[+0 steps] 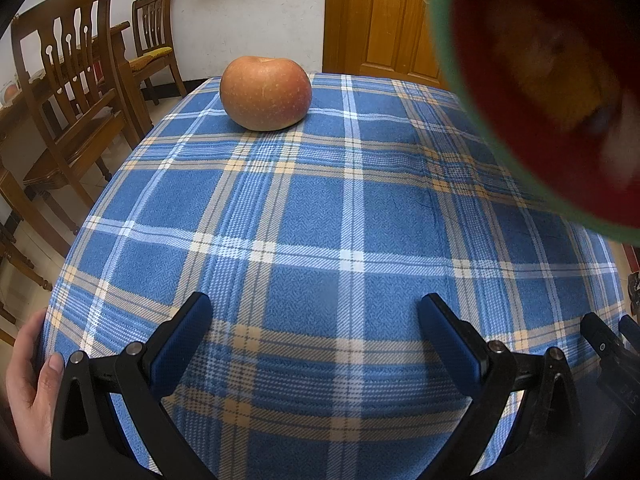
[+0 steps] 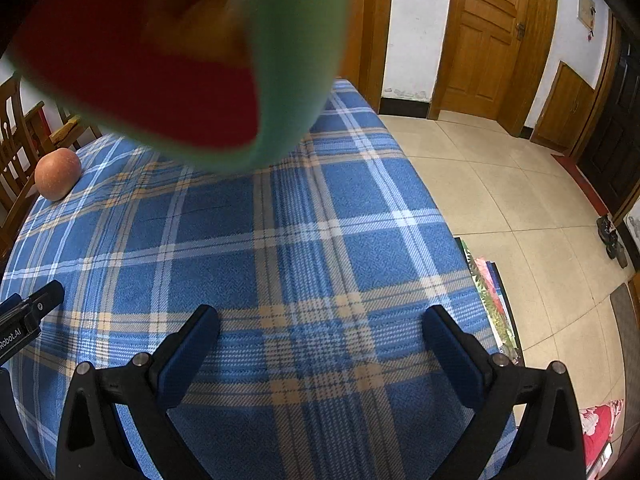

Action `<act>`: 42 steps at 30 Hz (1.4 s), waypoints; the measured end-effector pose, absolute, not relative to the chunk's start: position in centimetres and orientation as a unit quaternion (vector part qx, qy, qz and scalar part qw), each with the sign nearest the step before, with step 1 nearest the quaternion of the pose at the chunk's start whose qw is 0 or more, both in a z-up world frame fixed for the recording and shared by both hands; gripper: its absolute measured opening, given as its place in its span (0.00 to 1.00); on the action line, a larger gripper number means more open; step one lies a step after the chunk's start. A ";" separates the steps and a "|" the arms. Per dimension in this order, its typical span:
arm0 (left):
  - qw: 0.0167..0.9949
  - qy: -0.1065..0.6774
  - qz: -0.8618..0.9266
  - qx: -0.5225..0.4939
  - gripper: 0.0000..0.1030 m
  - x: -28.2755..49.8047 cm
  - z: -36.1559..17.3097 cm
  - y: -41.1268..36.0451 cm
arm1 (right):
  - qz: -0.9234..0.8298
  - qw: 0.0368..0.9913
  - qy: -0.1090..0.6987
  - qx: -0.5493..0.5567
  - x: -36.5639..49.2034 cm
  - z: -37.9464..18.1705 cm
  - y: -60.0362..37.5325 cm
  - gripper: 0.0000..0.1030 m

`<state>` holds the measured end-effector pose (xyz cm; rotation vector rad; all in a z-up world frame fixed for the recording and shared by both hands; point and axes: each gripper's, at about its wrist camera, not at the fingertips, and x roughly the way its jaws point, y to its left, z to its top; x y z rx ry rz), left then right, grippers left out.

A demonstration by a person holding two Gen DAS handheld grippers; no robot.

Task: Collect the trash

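A round reddish-orange apple (image 1: 266, 93) rests on the blue plaid tablecloth (image 1: 312, 216) at the far side of the table; it also shows far left in the right wrist view (image 2: 57, 174). A big blurred container with a green rim and red inside (image 1: 552, 80) hangs above the table close to both cameras (image 2: 160, 60); something orange-brown lies inside it. My left gripper (image 1: 314, 316) is open over bare cloth near the front edge. My right gripper (image 2: 320, 328) is open too, empty, beside the left one.
Wooden chairs (image 1: 68, 92) and a wooden table stand to the left. Wooden doors (image 2: 492, 40) line the back wall. A tiled floor (image 2: 520, 208) lies right of the table, with colourful flat items (image 2: 494, 300) by the table's edge. A hand (image 1: 32, 392) grips the left gripper's handle.
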<state>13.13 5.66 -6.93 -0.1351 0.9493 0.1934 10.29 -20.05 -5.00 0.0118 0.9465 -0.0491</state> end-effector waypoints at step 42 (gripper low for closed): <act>0.883 0.456 0.093 -0.065 0.99 13.2 -6.9 5.9 | -0.023 0.889 0.456 0.006 10.7 -5.1 -20.0 1.00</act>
